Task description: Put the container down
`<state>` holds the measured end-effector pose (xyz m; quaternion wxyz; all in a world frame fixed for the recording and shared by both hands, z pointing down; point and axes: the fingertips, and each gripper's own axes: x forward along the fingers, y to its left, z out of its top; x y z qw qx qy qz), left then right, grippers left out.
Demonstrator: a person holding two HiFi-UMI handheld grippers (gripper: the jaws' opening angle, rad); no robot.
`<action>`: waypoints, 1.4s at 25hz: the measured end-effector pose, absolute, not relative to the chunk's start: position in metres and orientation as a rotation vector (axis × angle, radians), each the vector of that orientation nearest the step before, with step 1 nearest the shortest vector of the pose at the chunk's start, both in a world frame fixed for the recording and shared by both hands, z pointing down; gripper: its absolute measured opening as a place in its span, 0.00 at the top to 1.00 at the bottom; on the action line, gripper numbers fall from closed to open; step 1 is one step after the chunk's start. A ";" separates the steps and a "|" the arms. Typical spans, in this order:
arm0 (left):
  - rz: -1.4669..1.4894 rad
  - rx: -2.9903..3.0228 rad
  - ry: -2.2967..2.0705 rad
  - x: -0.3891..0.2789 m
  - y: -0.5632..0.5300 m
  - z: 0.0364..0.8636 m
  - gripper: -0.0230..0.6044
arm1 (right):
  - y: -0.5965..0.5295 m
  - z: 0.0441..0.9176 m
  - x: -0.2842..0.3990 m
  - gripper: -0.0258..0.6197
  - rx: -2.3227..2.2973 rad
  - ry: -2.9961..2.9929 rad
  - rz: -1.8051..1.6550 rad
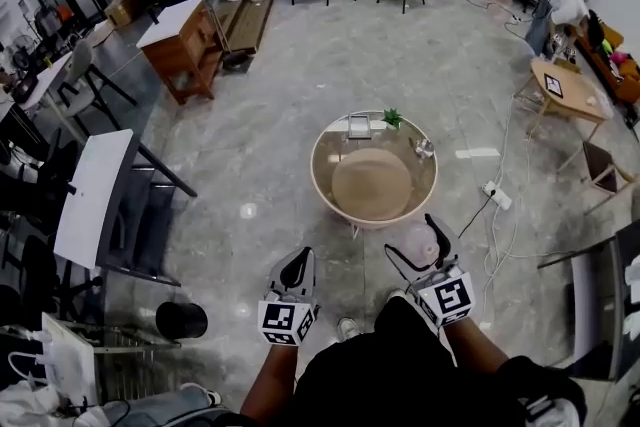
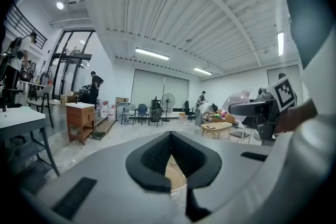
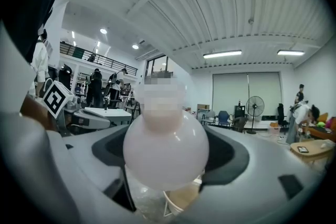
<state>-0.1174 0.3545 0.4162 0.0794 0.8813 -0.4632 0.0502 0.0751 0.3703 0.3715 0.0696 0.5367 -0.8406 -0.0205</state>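
Note:
A pale pink, round-bodied container (image 1: 418, 241) with a clear lower part sits between the jaws of my right gripper (image 1: 426, 237), which is shut on it. In the right gripper view the container (image 3: 165, 149) fills the middle between the jaws. It hangs just in front of the near rim of the round glass-topped table (image 1: 322, 187), above the floor. My left gripper (image 1: 297, 266) is held to its left, jaws shut with nothing between them. In the left gripper view the left gripper (image 2: 170, 165) shows its pads closed in a V, and the container (image 2: 239, 98) is at the right.
On the table lie a tan disc (image 1: 372, 183), a small green plant (image 1: 392, 118), a clear box (image 1: 359, 126) and a small object (image 1: 424, 149). A white-topped desk with chair (image 1: 95, 195) and a black bucket (image 1: 182, 319) stand left. Cables and a power strip (image 1: 497, 195) lie right.

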 end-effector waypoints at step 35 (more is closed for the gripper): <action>0.247 2.484 -1.555 -0.042 0.108 0.431 0.97 | 0.090 0.403 0.116 0.34 1.261 -2.707 -0.027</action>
